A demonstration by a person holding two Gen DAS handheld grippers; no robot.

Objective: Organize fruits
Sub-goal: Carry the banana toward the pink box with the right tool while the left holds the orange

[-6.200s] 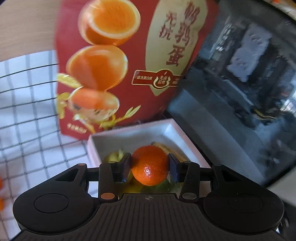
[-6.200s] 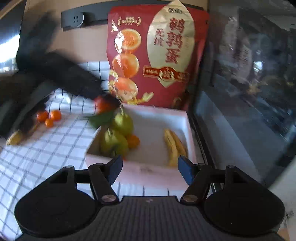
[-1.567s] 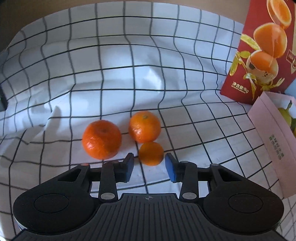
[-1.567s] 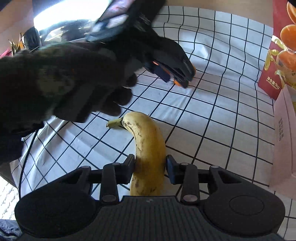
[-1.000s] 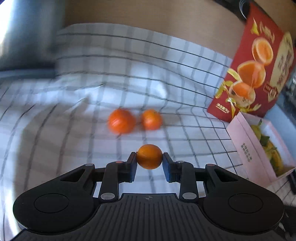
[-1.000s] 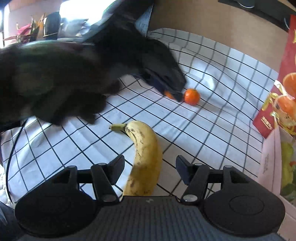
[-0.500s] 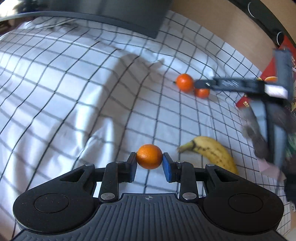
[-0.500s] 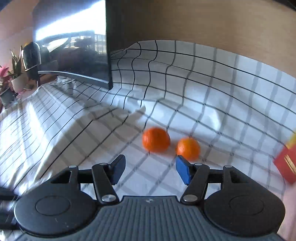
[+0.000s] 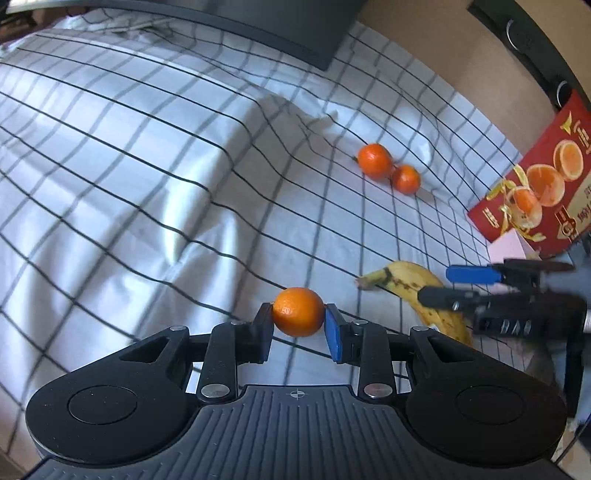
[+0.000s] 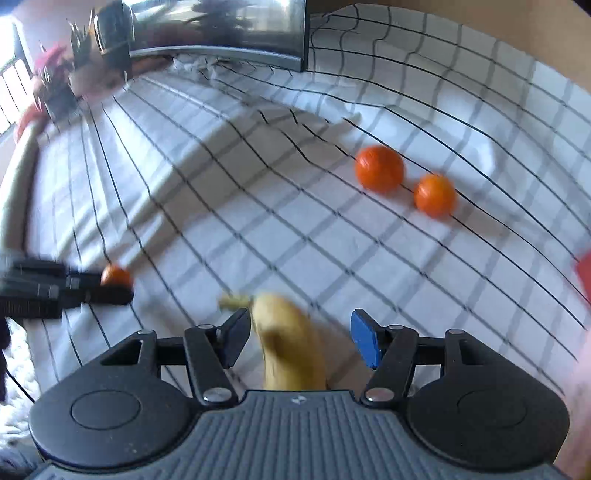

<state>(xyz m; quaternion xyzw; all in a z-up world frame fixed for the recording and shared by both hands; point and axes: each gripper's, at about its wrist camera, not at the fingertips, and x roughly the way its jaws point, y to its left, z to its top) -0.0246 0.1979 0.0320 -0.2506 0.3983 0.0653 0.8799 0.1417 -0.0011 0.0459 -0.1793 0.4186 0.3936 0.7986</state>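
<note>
My left gripper [image 9: 298,325] is shut on a small orange [image 9: 298,312] and holds it above the checked cloth; it also shows at the left of the right wrist view [image 10: 116,276]. My right gripper [image 10: 301,338] is open, its jaws on either side of a yellow banana [image 10: 291,345] lying on the cloth. The left wrist view shows that banana [image 9: 417,291] under the right gripper [image 9: 454,284]. Two more oranges [image 9: 375,161] [image 9: 405,179] lie together farther back; they also show in the right wrist view [image 10: 379,168] [image 10: 434,195].
A red snack bag [image 9: 535,188] stands at the right with a corner of the pink box [image 9: 508,251] below it. A dark monitor [image 10: 221,26] stands at the back. The white checked cloth [image 9: 147,177] is wrinkled.
My right gripper has swung from the two oranges back down over the banana, still open. My left gripper keeps the small orange and has barely moved.
</note>
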